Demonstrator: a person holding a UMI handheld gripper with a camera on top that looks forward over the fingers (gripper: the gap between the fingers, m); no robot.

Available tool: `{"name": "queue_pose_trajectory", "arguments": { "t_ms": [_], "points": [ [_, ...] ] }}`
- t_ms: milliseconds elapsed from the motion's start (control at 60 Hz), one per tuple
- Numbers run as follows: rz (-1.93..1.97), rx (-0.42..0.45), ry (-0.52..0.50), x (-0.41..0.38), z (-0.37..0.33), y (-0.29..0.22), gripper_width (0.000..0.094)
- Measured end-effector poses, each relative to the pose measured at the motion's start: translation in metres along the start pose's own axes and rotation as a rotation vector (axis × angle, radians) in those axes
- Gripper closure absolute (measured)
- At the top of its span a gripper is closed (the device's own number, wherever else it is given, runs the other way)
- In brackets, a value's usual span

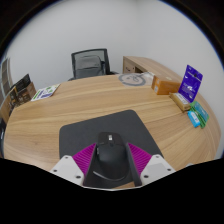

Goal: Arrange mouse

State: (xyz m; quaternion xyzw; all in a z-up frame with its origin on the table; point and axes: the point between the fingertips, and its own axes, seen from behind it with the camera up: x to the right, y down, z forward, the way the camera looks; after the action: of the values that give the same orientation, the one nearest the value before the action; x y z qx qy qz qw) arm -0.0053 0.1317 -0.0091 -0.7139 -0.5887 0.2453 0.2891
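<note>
Tongs (109, 165): magenta pads (84, 157) spread to either side of a black mouse (108, 156). Mouse sits between them on a dark mouse mat (105, 132); whether the pads press its sides or only flank it, cannot tell. Mouse points away from the tongs, wheel along its midline. No logo legible on it.

Mat lies on a round wooden desk (80, 108), near the edge closest to the tongs.

Beyond the mat, bare desk, then a black mesh office chair (90, 64) behind the far edge. To its right, a flat round grey object (132, 78), then a small cardboard box (165, 84). Further right, a purple upright box (191, 82) with white print, too small to read, and a teal packet (196, 117) lying flat, lettering unreadable. Far left: papers or a booklet (44, 92), text not legible.
</note>
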Motion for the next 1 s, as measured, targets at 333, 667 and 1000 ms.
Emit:
{"name": "queue_pose_trajectory", "arguments": {
  "t_ms": [333,667,1000],
  "points": [
    [-0.017,0.068,-0.008,-0.011,-0.112,-0.035,0.0086],
    [-0.068,0.099,-0.022,-0.039,-0.299,-0.005,0.0086],
    [-0.12,0.123,0.007,-0.054,-0.392,0.04,0.0081]
  ]
}}
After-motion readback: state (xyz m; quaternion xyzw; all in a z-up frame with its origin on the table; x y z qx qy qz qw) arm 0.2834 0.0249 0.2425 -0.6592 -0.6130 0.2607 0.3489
